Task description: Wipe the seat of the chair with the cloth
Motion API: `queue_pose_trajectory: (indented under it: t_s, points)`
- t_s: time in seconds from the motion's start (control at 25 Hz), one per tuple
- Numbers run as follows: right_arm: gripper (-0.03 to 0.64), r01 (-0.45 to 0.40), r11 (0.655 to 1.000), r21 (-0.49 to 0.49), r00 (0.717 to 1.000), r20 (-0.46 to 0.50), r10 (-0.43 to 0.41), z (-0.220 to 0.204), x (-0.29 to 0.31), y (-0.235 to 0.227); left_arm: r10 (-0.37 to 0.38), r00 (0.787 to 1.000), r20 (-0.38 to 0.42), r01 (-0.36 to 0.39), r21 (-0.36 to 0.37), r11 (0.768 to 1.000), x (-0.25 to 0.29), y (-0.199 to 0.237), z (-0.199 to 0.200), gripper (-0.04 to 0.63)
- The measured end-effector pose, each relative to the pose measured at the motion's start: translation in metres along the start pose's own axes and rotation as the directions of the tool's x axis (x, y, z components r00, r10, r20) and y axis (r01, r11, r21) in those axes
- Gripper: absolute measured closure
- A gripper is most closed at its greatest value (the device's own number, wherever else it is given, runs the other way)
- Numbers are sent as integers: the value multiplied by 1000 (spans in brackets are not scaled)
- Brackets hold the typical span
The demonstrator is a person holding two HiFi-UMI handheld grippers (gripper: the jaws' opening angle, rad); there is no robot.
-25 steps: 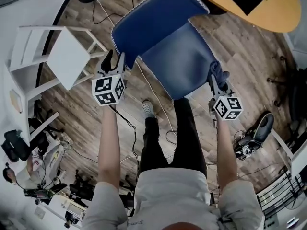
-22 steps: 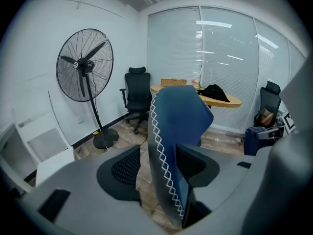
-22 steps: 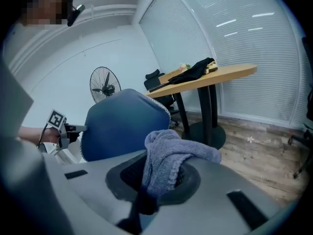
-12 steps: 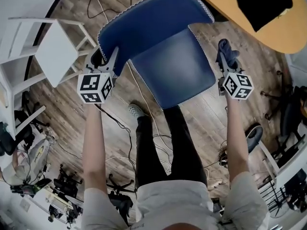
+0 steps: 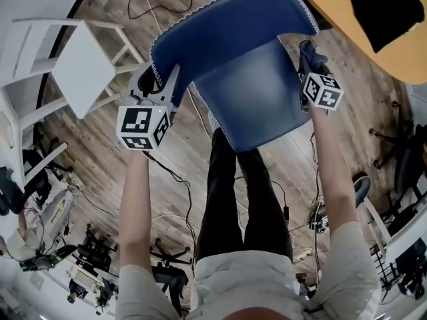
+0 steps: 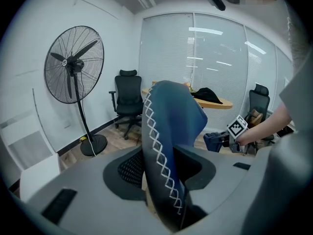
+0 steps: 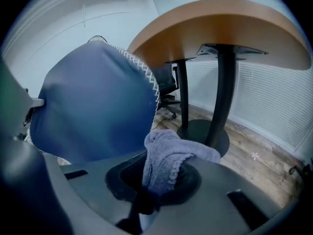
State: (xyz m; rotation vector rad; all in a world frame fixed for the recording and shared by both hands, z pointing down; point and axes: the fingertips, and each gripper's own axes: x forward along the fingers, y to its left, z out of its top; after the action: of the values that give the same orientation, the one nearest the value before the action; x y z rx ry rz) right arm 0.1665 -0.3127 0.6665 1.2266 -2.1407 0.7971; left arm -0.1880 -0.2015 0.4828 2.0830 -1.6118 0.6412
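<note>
I hold the limp, soft cloth (image 7: 166, 163) by its bunched base in my right gripper's (image 5: 307, 69) jaws beside the chair (image 5: 250, 95), while my left gripper's (image 5: 160, 85) jaws, just closing, clamp its backrest (image 6: 168, 126).

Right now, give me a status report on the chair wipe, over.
Left gripper jaws just closing, chair back edge between them. Right gripper shut on cloth, at seat's right edge, not yet on it. Seat bare; table close beside cloth.

It is an office, with black swivel chairs (image 6: 128, 101), window blinds (image 6: 215, 53) and a round table (image 7: 220, 28).
</note>
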Motion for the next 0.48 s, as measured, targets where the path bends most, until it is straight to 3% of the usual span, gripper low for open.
queue_pose_trajectory:
  t_s: [0.32, 0.48]
  points:
    - [571, 50, 998, 27, 997, -54, -48, -24, 61, 16, -19, 999, 39, 18, 19, 1000, -3, 1, 2, 416]
    - [571, 19, 998, -65, 991, -132, -28, -49, 100, 25, -33, 998, 54, 33, -9, 999, -2, -3, 2, 414]
